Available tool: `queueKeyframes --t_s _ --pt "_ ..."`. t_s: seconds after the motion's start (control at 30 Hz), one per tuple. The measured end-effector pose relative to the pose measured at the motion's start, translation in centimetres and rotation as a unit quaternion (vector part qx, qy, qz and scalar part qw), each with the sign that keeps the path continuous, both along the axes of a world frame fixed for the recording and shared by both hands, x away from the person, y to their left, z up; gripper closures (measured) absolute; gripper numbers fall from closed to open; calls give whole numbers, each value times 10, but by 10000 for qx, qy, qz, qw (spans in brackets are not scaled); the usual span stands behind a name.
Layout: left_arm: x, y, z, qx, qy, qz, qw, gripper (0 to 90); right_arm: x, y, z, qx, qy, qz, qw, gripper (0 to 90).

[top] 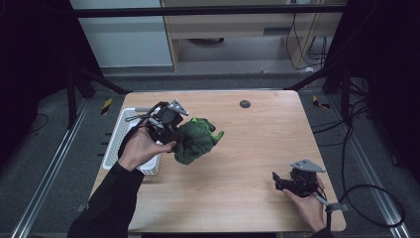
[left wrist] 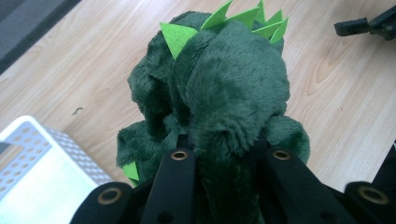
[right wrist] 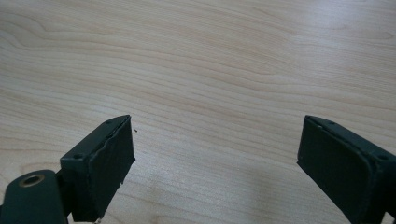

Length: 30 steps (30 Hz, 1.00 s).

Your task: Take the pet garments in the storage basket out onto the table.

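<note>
Pale wood counter (top: pixel 237 163) with a white perforated basket (top: pixel 115 141) at its left edge, and beside the basket the left claw (left wrist: pixel 224 156) is clamped on a dark green plush toy (top: pixel 194 140) with lighter felt spikes, held at the counter. It looks soft, light and floppy, so I'd say pinching a thick fold of the body suits it better than the thin spikes. Right claw (right wrist: pixel 212 161) rests wide and empty near the front right corner; no label or writing can be read.
</note>
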<state>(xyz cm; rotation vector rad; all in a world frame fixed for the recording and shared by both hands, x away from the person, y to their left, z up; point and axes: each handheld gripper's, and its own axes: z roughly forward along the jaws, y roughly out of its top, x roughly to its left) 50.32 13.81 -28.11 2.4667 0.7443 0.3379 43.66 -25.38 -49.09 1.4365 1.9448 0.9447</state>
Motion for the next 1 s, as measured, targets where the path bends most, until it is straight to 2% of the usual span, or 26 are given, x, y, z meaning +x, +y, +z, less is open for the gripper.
queueKeyframes --t_s 0.1,0.33,0.57,0.63,1.0 --pt "2 -8 -8 102 81 -72 9999 795 0 -1 -1 -13 -6 -18 10000 108" --pt "5 -20 -16 221 109 -214 9995 794 0 -1 0 -16 -22 -13 10000 108" --pt "7 -31 -25 252 173 -420 9986 794 0 -2 0 8 -20 -26 10000 106" --pt "7 -37 -30 391 186 -537 9976 794 0 -2 0 20 -23 -28 10000 106" --pt "7 -57 -46 442 314 -818 9952 794 0 -2 1 12 -35 -27 10000 106"
